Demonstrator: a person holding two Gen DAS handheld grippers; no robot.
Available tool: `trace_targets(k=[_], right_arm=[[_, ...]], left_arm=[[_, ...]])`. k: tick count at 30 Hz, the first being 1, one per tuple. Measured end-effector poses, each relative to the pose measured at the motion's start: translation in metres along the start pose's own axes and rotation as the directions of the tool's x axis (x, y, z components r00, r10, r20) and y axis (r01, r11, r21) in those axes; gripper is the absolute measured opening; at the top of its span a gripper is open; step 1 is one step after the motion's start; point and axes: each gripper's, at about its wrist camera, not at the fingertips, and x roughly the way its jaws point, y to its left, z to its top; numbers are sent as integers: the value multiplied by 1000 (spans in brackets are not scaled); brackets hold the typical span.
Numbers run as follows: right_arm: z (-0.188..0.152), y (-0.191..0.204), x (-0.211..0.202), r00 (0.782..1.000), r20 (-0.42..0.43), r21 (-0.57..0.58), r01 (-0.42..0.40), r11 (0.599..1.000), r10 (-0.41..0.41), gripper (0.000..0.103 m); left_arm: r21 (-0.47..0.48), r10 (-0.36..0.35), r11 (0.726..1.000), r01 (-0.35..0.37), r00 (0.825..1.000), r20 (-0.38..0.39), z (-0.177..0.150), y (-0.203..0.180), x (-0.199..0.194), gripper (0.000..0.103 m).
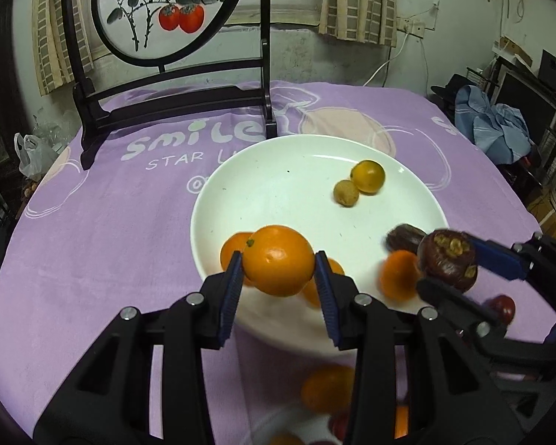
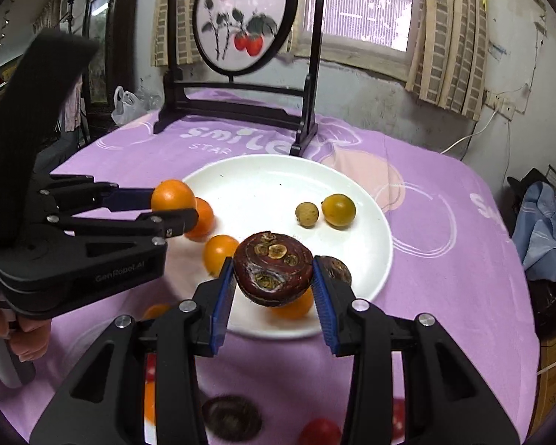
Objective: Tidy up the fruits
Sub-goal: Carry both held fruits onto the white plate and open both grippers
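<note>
The left gripper (image 1: 278,263) is clamped on an orange (image 1: 278,259), its blue pads pressed to the fruit's two sides; the orange is nearly round, with no clear long axis, and its small stem end faces up and toward the left pad. It hangs above the near left rim of the white plate (image 1: 278,170), which sits on the purple tablecloth (image 1: 92,241) toward the middle of the tabletop. The right gripper (image 2: 274,278) is closed on a dark purple mangosteen (image 2: 274,272), held above the near edge of the plate; the fruit is squat, wider than tall, and its flat end with yellowish lobes faces up and toward the camera. Both grippers slope downward toward the plate, side by side, the left one's fingers seen from the right wrist reaching in level from the left edge, with part of a hand (image 2: 3,330) gripping its handle below. On the plate's far right part lie a yellow-orange fruit (image 1: 367,177) and a small tan longan (image 1: 346,193), touching. More oranges rest near the plate's near rim, and red and orange fruits lie blurred on the cloth at the tabletop's near edge. A round painted screen (image 1: 166,7) in a dark frame stands at the far edge.
</note>
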Motion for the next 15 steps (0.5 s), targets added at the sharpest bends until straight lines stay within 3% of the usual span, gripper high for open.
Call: trace_targets(k=[8, 11, 15], right_arm=[[3, -4, 32, 998, -52, -12, 30, 999, -31, 43], [2, -3, 31, 997, -50, -26, 53, 998, -54, 44], [0, -3, 24, 997, -48, -28, 64, 998, -66, 45]], left_arm=[[3, 9, 1000, -9, 999, -48, 8, -4, 32, 41], [6, 23, 1000, -23, 999, -23, 5, -6, 29, 64], [8, 10, 1000, -10, 1000, 1, 3, -8, 19, 65]])
